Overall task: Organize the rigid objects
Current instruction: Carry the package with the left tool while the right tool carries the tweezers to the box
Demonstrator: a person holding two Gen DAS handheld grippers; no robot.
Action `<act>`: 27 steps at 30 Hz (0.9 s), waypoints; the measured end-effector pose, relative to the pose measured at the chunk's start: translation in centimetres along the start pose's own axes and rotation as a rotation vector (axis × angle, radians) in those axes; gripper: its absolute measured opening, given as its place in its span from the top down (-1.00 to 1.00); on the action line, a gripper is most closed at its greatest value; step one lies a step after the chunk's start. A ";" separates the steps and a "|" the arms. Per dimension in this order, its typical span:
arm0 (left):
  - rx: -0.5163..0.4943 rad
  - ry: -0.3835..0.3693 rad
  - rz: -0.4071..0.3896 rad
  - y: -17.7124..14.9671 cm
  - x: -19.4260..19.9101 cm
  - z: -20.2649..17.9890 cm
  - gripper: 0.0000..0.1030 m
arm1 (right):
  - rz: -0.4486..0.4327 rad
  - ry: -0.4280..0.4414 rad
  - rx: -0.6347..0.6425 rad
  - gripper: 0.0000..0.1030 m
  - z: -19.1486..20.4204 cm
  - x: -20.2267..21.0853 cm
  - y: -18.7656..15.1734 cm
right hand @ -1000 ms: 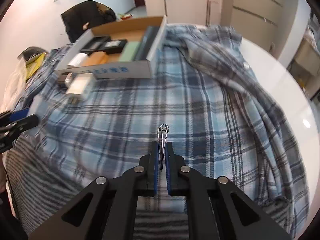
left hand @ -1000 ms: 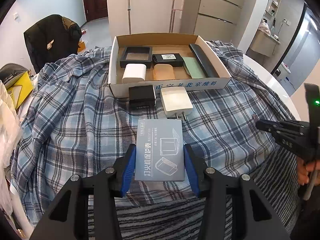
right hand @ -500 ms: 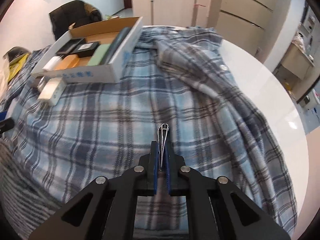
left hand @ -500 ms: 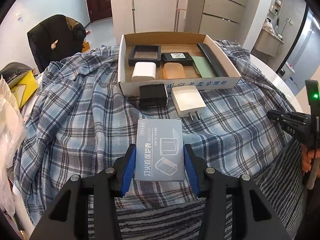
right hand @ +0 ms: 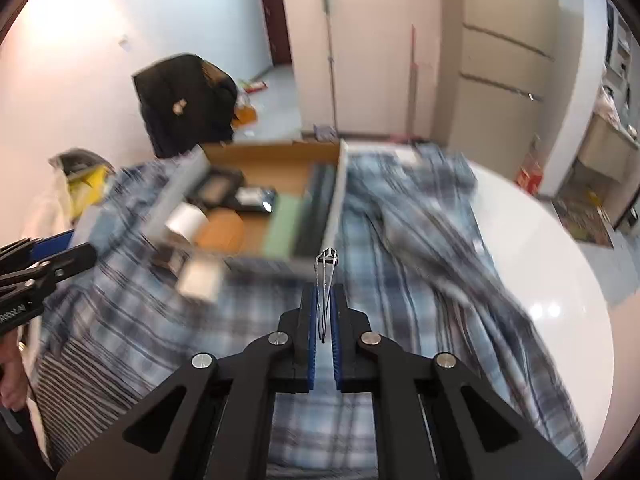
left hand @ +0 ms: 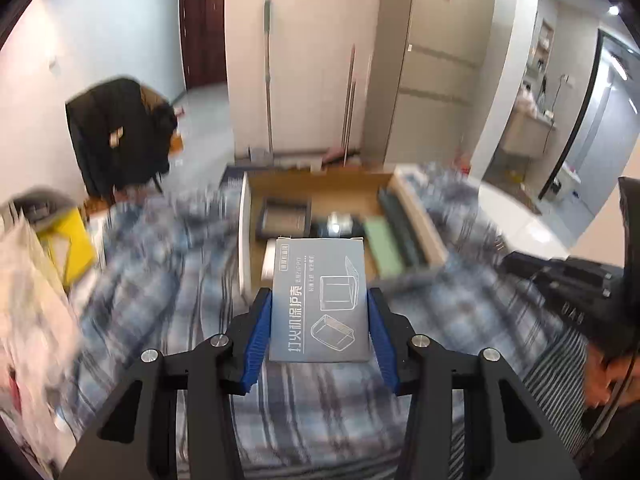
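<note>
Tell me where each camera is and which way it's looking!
Left wrist: rides the left tool, looking forward over the grey packet it grips toward the cardboard box; the person's right hand shows at the edge.
Right wrist: rides the right tool, looking forward past the thin metal clip it pinches; the left tool pokes in.
Both see the box and the plaid cloth.
</note>
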State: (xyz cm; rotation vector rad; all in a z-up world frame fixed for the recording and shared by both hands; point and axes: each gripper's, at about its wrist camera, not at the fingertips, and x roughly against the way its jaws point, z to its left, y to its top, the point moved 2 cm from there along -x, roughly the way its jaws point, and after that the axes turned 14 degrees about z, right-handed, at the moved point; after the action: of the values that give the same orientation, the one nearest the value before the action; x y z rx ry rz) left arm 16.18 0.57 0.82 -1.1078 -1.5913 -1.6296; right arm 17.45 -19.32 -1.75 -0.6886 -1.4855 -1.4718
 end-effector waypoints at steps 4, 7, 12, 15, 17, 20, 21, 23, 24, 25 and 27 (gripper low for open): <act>0.068 -0.002 -0.018 3.8 -0.1 0.5 0.05 | -0.067 0.029 -0.053 0.90 1.0 1.0 4.3; 0.097 0.011 0.030 7.3 -2.0 1.3 0.05 | -0.082 0.004 -0.091 0.90 1.7 0.3 7.6; 0.172 -0.011 0.038 11.2 -4.4 2.9 0.05 | -0.097 0.088 -0.201 0.89 1.9 -1.8 11.5; 0.154 0.003 0.044 12.3 -6.3 2.6 0.05 | -0.104 0.172 -0.190 0.90 2.3 -3.3 12.0; 0.131 0.036 0.028 13.4 -7.8 2.0 0.05 | -0.105 0.134 -0.168 0.89 2.8 -4.5 12.0; 0.096 0.026 0.074 14.5 -10.6 1.0 0.05 | -0.094 0.069 -0.167 0.89 2.0 -6.1 11.9; 0.092 0.021 0.083 14.7 -11.3 0.8 0.05 | -0.090 0.052 -0.160 0.89 1.5 -6.7 11.9; 0.085 0.016 0.104 15.1 -13.0 0.3 0.05 | -0.072 -0.013 -0.136 0.90 0.5 -8.3 11.9; 0.079 0.012 0.113 15.2 -14.0 0.0 0.05 | -0.056 -0.031 -0.130 0.90 0.0 -9.0 11.7; 0.075 0.010 0.121 15.3 -14.8 -0.2 0.05 | -0.033 -0.035 -0.128 0.90 -0.5 -9.8 11.5; 0.082 0.007 0.127 15.4 -16.4 -0.4 0.05 | 0.012 0.002 -0.143 0.89 -1.6 -11.2 11.4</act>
State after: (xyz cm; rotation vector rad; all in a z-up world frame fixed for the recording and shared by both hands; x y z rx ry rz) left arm 37.27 -3.61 -5.98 -1.1352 -1.5366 -1.4716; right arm 32.61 -17.08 -6.46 -0.7799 -1.3818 -1.5799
